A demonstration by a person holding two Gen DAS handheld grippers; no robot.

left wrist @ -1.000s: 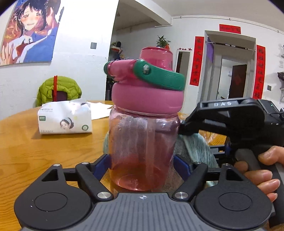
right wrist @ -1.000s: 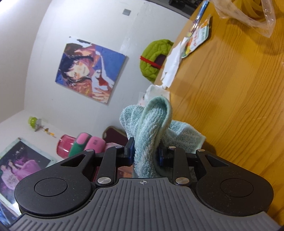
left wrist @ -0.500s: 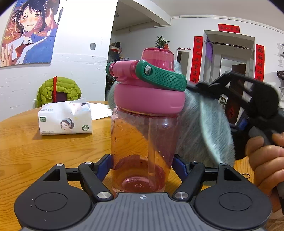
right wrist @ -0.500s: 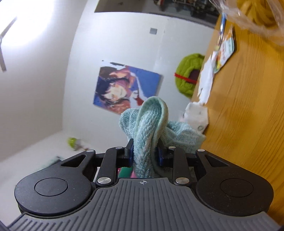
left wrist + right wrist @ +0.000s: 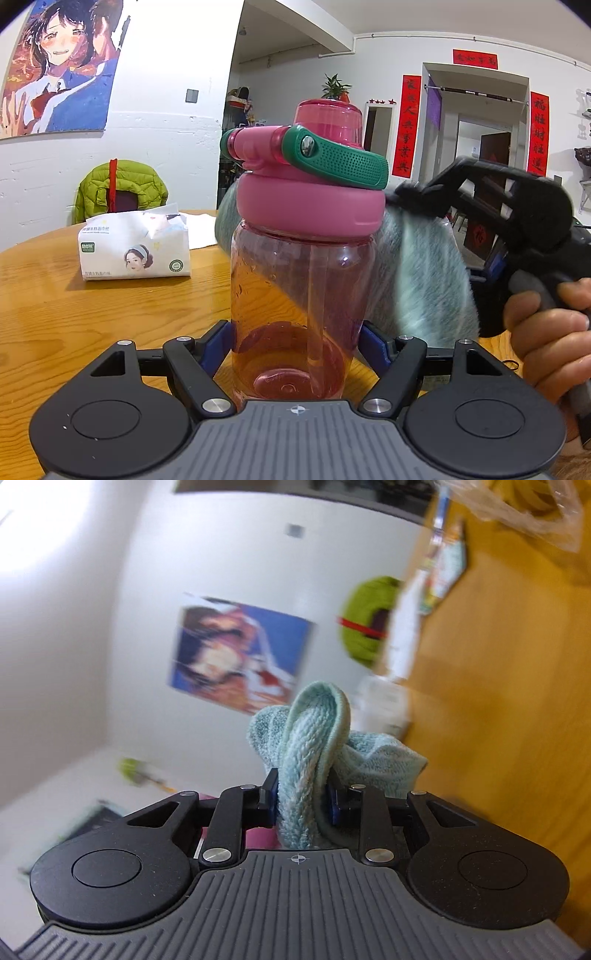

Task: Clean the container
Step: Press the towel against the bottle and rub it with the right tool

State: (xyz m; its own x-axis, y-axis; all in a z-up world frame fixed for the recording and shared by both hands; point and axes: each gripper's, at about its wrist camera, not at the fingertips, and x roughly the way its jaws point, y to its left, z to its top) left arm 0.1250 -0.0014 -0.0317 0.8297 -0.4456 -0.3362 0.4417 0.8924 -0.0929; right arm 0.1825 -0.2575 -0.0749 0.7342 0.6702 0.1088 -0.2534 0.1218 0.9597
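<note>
My left gripper (image 5: 295,343) is shut on a clear pink bottle (image 5: 299,295) with a pink lid and green handle, held upright over the wooden table (image 5: 74,317). My right gripper (image 5: 301,797) is shut on a light teal towel (image 5: 314,746). In the left wrist view that towel (image 5: 417,273) lies against the bottle's right and back side, with the right gripper's black body (image 5: 517,221) and the hand behind it.
A white tissue pack (image 5: 135,247) sits on the table at the left. A chair with a green jacket (image 5: 118,188) stands beyond the table's far edge. A plastic bag (image 5: 524,506) and papers (image 5: 439,576) lie on the table in the right wrist view.
The right gripper with the towel has risen from low behind the bottle to its upper right side, sweeping the towel up the bottle. The bottle has stayed in the left gripper.
</note>
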